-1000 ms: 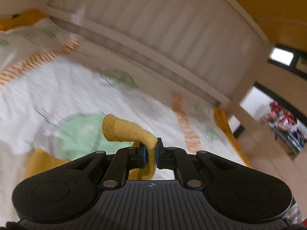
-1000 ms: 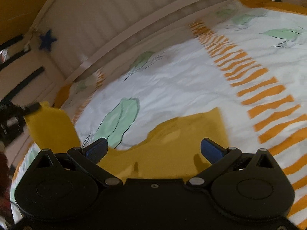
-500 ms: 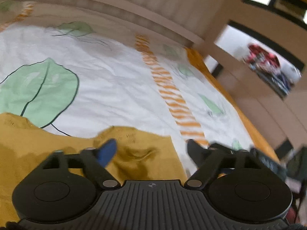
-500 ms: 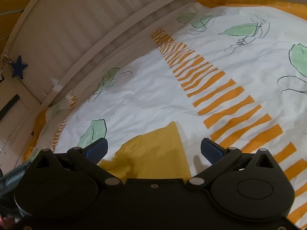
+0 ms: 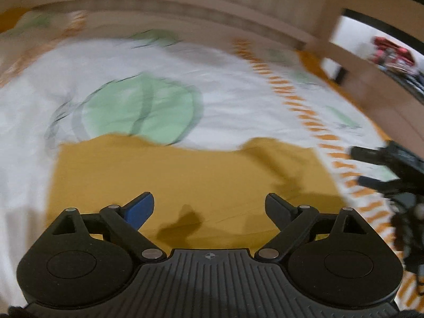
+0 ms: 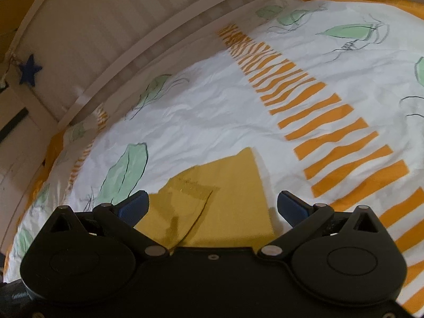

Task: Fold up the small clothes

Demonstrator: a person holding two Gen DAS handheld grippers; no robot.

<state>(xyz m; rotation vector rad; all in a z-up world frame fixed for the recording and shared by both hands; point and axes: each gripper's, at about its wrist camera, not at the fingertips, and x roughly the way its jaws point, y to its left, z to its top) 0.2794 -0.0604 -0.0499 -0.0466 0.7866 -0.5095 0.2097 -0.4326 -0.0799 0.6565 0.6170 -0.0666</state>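
Left gripper [image 5: 209, 206], nearest the lens, with fingers spread wide and grasping nothing, above the mustard-yellow garment [image 5: 185, 180], which lies flat on the bedsheet [image 5: 225, 111]; this view is motion-blurred. Right gripper [image 6: 212, 206], likewise spread and empty, over a corner of the same garment [image 6: 228, 198], where a folded flap overlaps the lower layer. Beyond the garment, the white sheet carries green leaf prints [image 6: 124, 169] and a band of orange stripes [image 6: 331, 137]. Farthest back, the pale slatted bed rail [image 6: 119, 34], with a blue star [image 6: 29, 69] at its left end.
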